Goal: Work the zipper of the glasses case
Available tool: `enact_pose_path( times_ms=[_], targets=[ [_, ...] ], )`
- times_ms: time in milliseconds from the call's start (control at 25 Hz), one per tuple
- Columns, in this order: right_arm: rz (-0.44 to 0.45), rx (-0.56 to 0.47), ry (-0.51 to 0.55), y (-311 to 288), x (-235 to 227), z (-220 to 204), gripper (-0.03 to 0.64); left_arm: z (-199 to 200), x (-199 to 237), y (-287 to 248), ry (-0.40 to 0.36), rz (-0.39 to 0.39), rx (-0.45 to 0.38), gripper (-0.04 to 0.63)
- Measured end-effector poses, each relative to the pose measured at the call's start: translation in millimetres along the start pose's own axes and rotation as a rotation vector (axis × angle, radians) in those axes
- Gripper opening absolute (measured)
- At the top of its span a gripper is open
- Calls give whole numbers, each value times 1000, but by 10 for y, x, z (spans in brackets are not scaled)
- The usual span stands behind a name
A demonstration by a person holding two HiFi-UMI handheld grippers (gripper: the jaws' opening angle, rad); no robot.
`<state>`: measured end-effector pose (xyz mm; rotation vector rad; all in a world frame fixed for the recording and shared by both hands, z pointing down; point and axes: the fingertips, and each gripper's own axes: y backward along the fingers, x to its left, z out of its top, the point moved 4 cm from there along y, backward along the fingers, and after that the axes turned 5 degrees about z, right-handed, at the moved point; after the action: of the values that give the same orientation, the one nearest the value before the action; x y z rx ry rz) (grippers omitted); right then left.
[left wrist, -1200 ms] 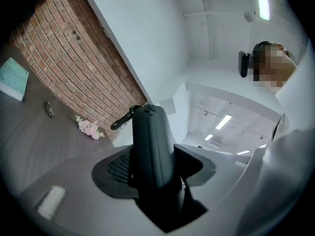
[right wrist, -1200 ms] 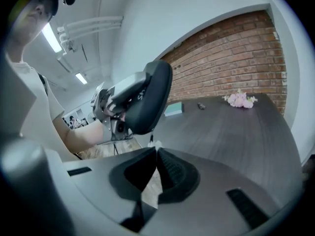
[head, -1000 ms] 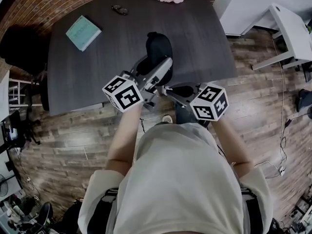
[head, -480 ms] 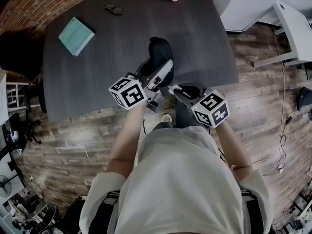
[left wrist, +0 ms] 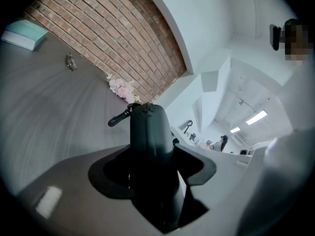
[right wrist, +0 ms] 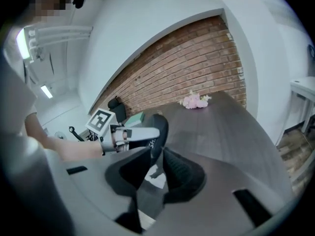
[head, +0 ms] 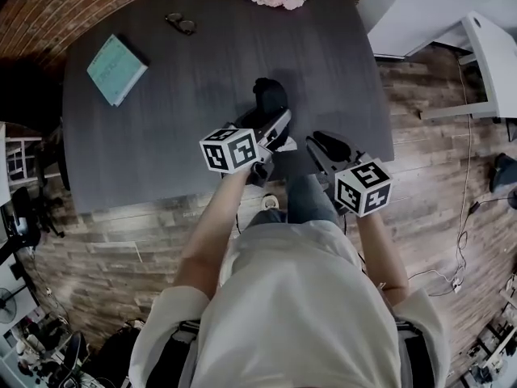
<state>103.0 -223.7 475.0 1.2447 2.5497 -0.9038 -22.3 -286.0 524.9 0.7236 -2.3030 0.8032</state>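
left gripper [left wrist: 150,173]: clenched on glasses case [left wrist: 147,132]; right gripper [right wrist: 156,165]: jaws opening, nothing between them; case: over table [head: 161,136]

The glasses case [left wrist: 147,132] is looking matt and smooth, the worktop [head: 186,111] showing dark wood grain, the wall [left wrist: 113,38] rough brick.

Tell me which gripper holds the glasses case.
The left gripper: its jaws clamp the black case. The right gripper is opening its jaws, nothing between them.
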Motion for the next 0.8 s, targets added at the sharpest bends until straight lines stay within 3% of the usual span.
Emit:
enact_pose_path(
  times_ms=[400,560,800],
  targets=[
    [19,34,7,-167,-225,36,77,-143,362,-372,-66,211,187,255],
    [43,40,12,-210,-165,27,77,-102,402,-346,-75,243,161,279],
    [43,18,39,-146,-47,57,77,73,433,13,-98,281,43,325]
  ],
)
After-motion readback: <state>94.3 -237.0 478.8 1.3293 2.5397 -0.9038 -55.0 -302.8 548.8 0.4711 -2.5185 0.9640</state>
